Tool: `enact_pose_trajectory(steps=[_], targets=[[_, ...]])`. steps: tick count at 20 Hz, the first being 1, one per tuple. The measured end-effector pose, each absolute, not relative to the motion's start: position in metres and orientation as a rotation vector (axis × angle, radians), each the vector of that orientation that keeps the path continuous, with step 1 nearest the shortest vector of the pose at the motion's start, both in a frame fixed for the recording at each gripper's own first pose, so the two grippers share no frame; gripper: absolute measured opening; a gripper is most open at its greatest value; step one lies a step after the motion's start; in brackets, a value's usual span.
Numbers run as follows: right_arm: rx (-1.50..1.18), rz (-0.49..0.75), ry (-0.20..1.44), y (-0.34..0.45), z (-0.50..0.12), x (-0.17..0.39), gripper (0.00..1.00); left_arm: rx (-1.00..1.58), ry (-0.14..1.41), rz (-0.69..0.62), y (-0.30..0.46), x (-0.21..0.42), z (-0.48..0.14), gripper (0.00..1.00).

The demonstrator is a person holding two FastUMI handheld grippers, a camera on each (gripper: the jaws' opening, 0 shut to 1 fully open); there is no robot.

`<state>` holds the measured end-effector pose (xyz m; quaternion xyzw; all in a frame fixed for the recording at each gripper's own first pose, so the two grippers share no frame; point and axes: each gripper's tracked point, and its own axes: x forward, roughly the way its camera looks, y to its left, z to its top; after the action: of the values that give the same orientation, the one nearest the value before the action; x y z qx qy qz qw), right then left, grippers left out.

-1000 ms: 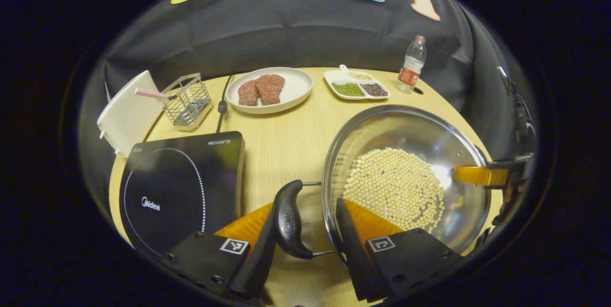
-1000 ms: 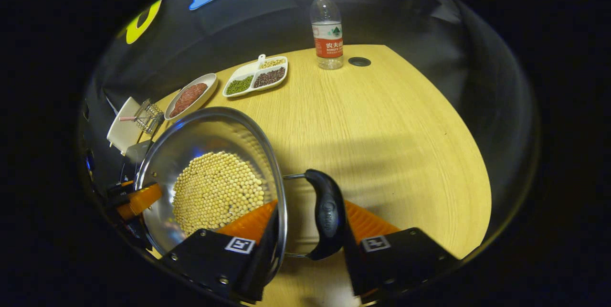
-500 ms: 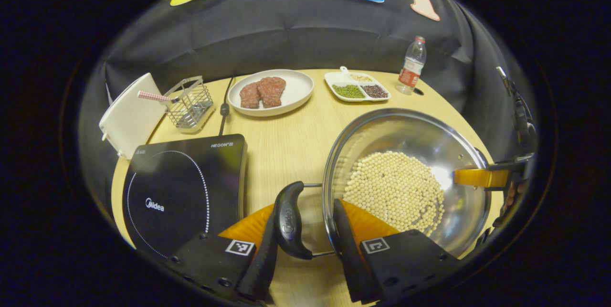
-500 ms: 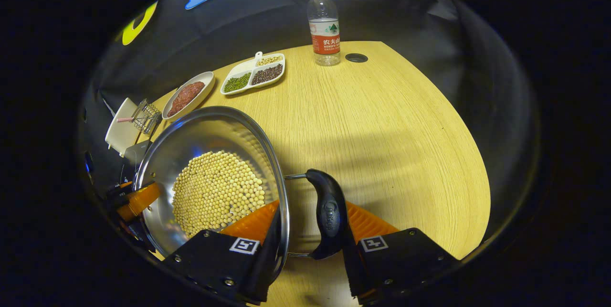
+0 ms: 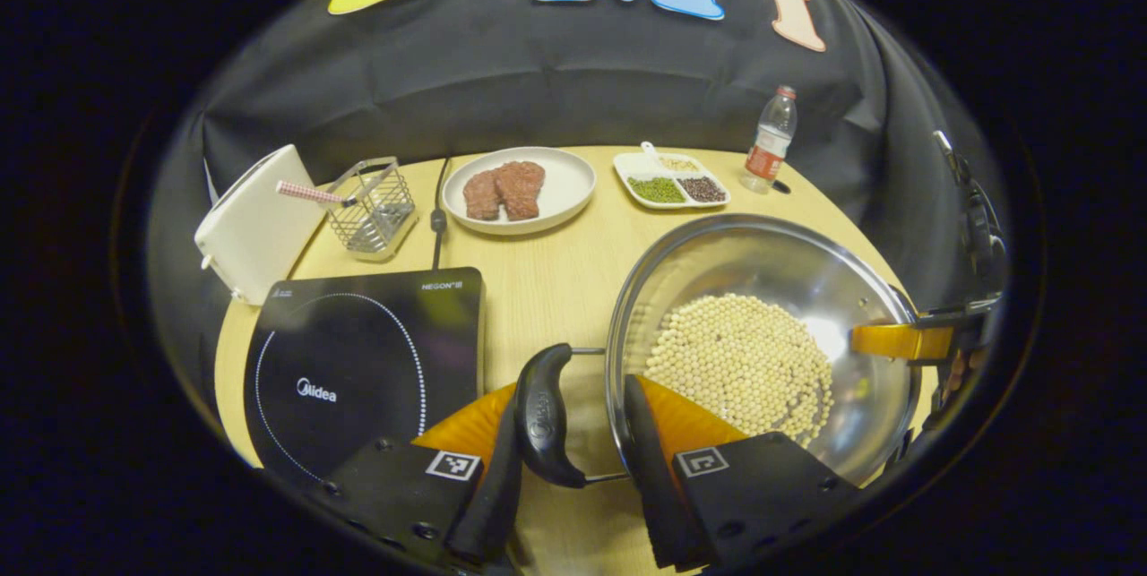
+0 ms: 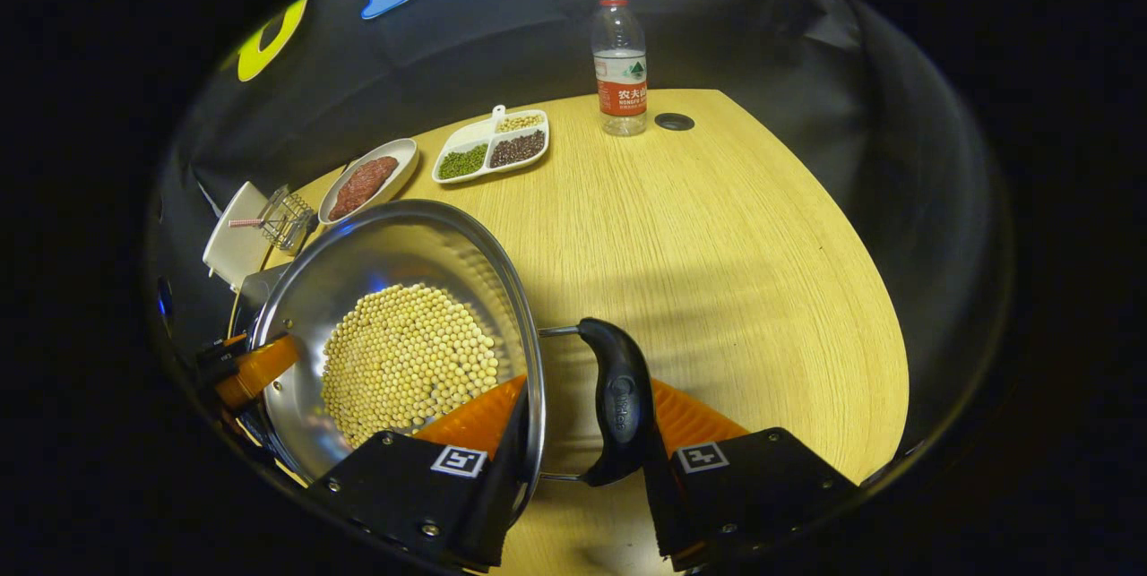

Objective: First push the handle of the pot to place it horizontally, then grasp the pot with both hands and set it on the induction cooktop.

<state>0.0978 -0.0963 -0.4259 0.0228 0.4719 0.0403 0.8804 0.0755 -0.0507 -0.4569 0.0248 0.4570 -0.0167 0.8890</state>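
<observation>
pot (image 5: pixel 762 334) | left tongs (image 5: pixel 569 433) clamped on handle+rim | right tongs (image 6: pixel 582 433) clamped likewise

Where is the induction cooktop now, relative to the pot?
In the left gripper view the induction cooktop lies on the table to the left of the pot, with a wire basket beyond its far edge.

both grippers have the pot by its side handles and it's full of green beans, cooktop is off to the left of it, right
Not quite. The pot holds pale yellow beans, not green ones; the left gripper view shows this. The rest stands: the left gripper and the right gripper each close on a side handle and the rim, and the cooktop lies to the pot's left.
</observation>
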Motion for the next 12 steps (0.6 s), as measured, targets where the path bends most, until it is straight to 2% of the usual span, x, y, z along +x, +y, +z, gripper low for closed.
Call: enact_pose_trajectory(steps=[1, 2, 7, 8, 11, 12], targets=[[0.049, 0.085, 0.98, -0.095, -0.423, 0.097, 0.62, 0.05, 0.946, -0.036, -0.05, 0.075, -0.453, 0.68], [0.052, 0.087, 0.976, -0.095, -0.421, 0.097, 0.63, 0.049, 0.941, -0.037, -0.048, 0.075, -0.448, 0.62], [0.054, 0.094, 0.963, -0.102, -0.407, 0.096, 0.62, 0.048, 0.915, -0.036, -0.03, 0.069, -0.425, 0.62], [0.054, 0.097, 0.959, -0.104, -0.403, 0.097, 0.62, 0.049, 0.91, -0.036, -0.026, 0.068, -0.42, 0.65], [0.052, 0.114, 0.937, -0.101, -0.392, 0.097, 0.62, 0.048, 0.903, -0.03, -0.008, 0.061, -0.408, 0.62], [0.056, 0.119, 0.936, -0.102, -0.393, 0.097, 0.62, 0.049, 0.897, -0.026, -0.001, 0.06, -0.404, 0.68]])
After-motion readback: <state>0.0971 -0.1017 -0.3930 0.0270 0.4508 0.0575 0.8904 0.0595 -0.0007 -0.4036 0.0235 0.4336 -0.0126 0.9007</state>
